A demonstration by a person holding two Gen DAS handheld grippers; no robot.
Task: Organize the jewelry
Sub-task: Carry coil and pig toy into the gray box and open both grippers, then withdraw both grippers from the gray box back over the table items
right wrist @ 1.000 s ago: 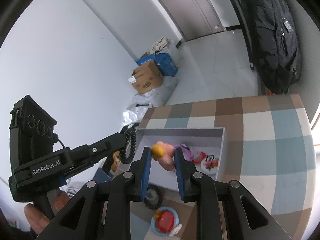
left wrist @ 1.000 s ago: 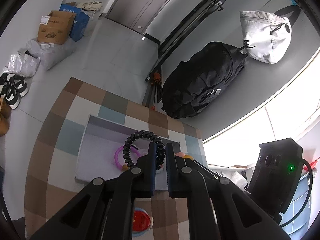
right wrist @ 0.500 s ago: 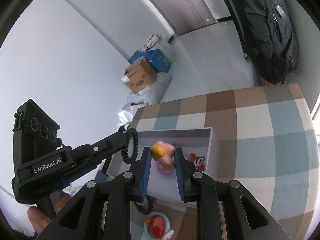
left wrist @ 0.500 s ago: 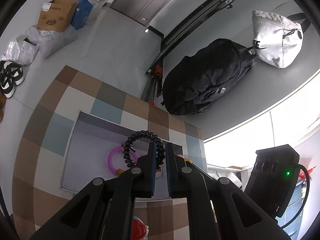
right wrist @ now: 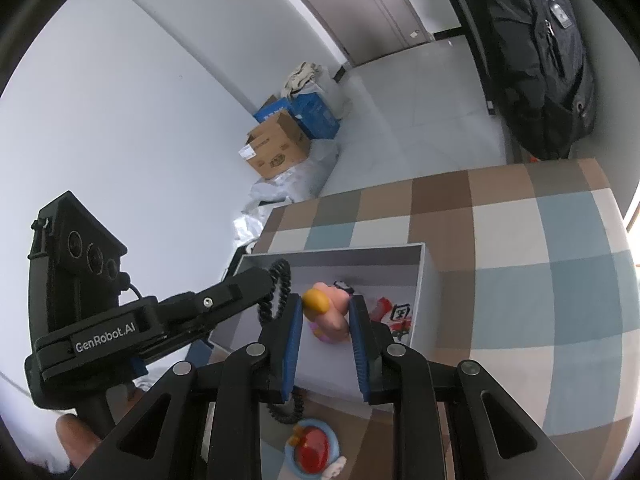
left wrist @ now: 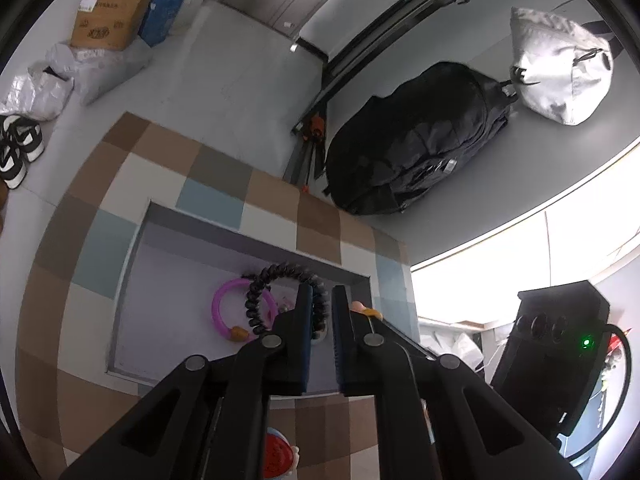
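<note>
The left gripper [left wrist: 319, 298] pinches a black coil hair tie [left wrist: 280, 276] over the gray box [left wrist: 132, 264], which sits on the checked table [left wrist: 80, 208]. A purple ring [left wrist: 228, 308] lies on the box floor, near its far wall. The right gripper [right wrist: 325, 312] squeezes a pink toy with a yellow end [right wrist: 328, 312] above the box's right side. A red and blue clip [right wrist: 314, 450] lies on the table by the box's near edge.
</note>
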